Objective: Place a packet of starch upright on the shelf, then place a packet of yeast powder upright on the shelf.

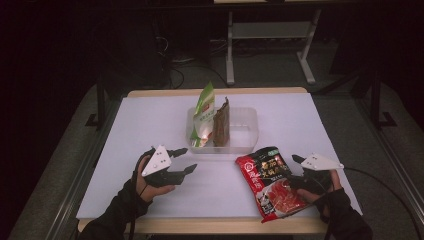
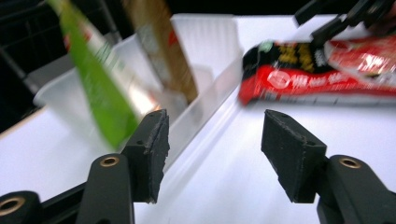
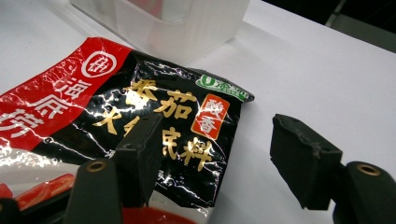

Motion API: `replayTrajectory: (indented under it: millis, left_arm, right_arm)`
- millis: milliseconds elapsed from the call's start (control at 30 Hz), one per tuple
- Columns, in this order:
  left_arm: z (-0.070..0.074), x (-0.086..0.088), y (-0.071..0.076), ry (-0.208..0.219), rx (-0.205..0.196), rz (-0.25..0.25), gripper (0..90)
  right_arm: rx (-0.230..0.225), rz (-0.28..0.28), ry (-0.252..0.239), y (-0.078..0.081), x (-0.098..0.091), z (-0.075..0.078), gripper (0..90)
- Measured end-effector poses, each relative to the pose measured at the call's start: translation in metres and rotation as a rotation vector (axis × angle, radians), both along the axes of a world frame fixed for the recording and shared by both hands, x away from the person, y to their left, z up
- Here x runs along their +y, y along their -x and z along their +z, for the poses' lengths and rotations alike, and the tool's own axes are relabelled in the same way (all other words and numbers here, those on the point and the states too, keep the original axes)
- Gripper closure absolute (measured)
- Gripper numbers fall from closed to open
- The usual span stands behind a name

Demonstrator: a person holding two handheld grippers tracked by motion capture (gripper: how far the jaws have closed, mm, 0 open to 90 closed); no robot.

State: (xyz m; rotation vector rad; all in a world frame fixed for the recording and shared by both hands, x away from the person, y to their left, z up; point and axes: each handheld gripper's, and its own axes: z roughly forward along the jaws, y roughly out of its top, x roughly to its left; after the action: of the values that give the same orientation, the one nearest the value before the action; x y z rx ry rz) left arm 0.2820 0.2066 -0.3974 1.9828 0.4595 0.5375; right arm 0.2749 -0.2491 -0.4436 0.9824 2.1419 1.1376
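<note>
lay flat on the table (image 1: 150, 120), red-and-black sauce packet (image 1: 270, 182), near corner under the right gripper (image 1: 300, 172). stood wide open there, one jaw over the packet, the other over bare table, pressing nothing. hovered well apart to the left, left gripper (image 1: 185, 160), jaws open and empty, near the clear bin (image 1: 247, 125) with green pouch (image 1: 204, 115) and brown pouch (image 1: 221, 122) upright inside.

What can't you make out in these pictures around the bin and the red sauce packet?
- Green pouch print: motion-blurred in the left gripper view, too small in the high view.
- Red sauce packet lower part: cut off by the right gripper view's bottom edge and its jaw.
- Clear plastic bin floor: hidden by the brown pouch.
</note>
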Motion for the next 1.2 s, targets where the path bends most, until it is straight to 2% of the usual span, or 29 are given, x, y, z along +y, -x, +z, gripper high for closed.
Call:
replayTrajectory:
  millis: [233,367,433,533,733,800,933,1067,1200]
  left_arm:
    - [-0.024,0.029,0.002,-0.018,0.084,0.055,33.1]
    - [-0.03,0.034,-0.001,-0.007,0.121,0.056,29.5]
    - [-0.031,0.033,-0.004,0.016,0.138,0.054,28.8]
    - [-0.033,0.03,-0.006,0.026,0.166,0.037,27.3]
    - [-0.035,0.016,-0.01,0.027,0.223,0.002,26.0]
    - [-0.036,0.01,-0.011,0.036,0.244,-0.017,25.7]
    - [-0.039,-0.007,-0.012,0.026,0.273,-0.064,25.3]
    - [-0.041,-0.023,-0.015,0.014,0.3,-0.106,25.1]
    - [-0.044,-0.04,-0.02,0.015,0.339,-0.143,25.1]
  right_arm:
    - [0.012,-0.002,-0.002,0.001,-0.002,0.002,35.1]
    - [0.032,-0.007,0.001,0.001,-0.004,0.003,34.4]
    - [0.063,0.0,0.01,0.001,-0.005,0.003,32.9]
    - [0.111,0.011,0.003,0.001,-0.009,0.004,31.1]
    - [0.187,0.06,-0.01,0.004,-0.013,0.001,30.9]
    - [0.207,0.074,-0.023,0.006,-0.013,0.002,29.6]
    - [0.254,0.097,-0.036,0.009,-0.015,0.002,27.0]
    - [0.335,0.123,-0.057,0.009,-0.016,-0.002,24.1]
    - [0.406,0.17,-0.106,0.007,-0.018,-0.007,23.5]
